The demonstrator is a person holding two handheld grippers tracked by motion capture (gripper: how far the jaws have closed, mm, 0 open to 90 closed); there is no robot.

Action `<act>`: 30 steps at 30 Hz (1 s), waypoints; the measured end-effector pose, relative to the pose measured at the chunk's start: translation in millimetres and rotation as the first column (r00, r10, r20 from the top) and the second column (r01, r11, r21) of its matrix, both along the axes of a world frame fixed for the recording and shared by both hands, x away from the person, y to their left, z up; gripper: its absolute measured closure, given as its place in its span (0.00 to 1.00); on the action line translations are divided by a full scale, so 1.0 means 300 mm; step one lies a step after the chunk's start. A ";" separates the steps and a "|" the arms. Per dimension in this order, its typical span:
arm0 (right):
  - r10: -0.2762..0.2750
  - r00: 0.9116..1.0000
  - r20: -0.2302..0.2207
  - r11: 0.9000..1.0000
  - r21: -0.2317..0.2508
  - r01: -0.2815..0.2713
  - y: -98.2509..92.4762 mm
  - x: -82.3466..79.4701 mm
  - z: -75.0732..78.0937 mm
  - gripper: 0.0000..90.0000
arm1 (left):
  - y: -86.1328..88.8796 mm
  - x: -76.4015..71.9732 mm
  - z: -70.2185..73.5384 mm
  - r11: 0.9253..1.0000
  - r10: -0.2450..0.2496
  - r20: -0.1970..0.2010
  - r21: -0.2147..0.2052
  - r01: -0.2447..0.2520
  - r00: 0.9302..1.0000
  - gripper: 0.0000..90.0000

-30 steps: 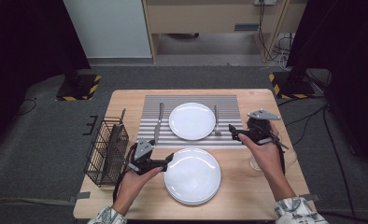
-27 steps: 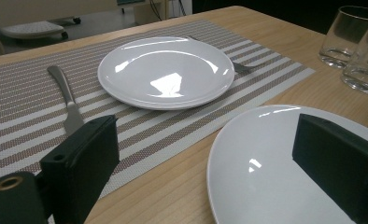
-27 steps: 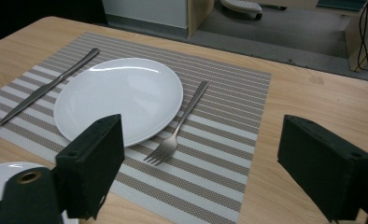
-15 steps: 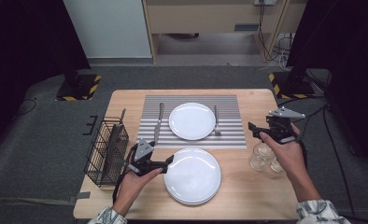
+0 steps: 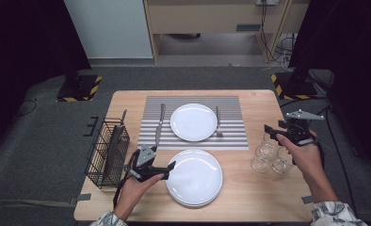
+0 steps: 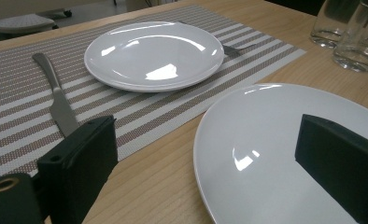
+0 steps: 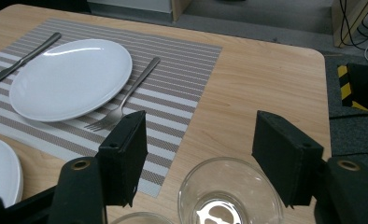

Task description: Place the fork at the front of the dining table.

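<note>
Right tongs lining up on a glass, left parked at the stack

Your right gripper (image 5: 274, 133) has just been closing its jaws but they're still apart, gripping nothing — the nearest glass (image 7: 231, 196) sits just below and between them, rim untouched, so you look set for a rim-side grab. Your left gripper (image 5: 161, 168) is open and empty, straddling the edge of the stacked plates (image 6: 285, 154) — likely waiting. Other glasses (image 5: 273, 162) are clustered tight; watch for knocks.

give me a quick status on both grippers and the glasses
Right gripper open above the nearest glass, jaws just been closing, not gripping. Left gripper open, hovering at near plate's rim. Nothing in the way.
</note>
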State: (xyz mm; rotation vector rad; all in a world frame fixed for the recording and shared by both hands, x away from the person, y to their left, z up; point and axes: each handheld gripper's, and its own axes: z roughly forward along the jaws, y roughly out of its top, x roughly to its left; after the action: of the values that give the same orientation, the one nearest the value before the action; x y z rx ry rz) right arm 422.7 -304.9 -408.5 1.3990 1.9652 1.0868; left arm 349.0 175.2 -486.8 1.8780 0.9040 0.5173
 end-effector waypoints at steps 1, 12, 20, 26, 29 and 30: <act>0.000 1.000 0.000 1.000 0.000 0.000 0.000 0.000 0.000 0.39 | 0.000 0.000 0.000 1.000 0.000 0.000 0.000 0.000 1.000 0.06; -0.017 1.000 -0.020 1.000 0.007 0.017 -0.045 0.008 -0.018 0.45 | 0.019 0.004 0.004 1.000 0.023 0.003 -0.015 -0.023 1.000 0.06; -0.032 0.999 -0.029 0.999 -0.010 0.032 -0.101 0.000 -0.038 0.55 | 0.030 0.006 0.005 0.999 0.033 0.001 -0.020 -0.033 0.999 0.06; -0.029 0.999 -0.042 0.999 -0.022 0.028 -0.127 -0.001 -0.053 0.59 | 0.032 0.008 0.005 0.999 0.033 0.002 -0.019 -0.033 0.999 0.06; -0.033 0.998 -0.046 0.999 -0.020 0.032 -0.140 0.001 -0.061 0.60 | 0.038 0.009 0.005 0.999 0.038 0.001 -0.019 -0.038 0.999 0.06; -0.028 0.998 -0.052 0.999 -0.025 0.027 -0.146 0.005 -0.067 0.60 | 0.040 0.010 0.005 0.999 0.040 0.001 -0.020 -0.040 0.999 0.06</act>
State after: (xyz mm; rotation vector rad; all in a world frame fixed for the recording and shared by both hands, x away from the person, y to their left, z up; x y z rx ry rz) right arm 424.2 -348.8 -428.7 1.4512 1.9834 1.0201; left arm 351.9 187.2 -485.1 1.8445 0.9440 0.5325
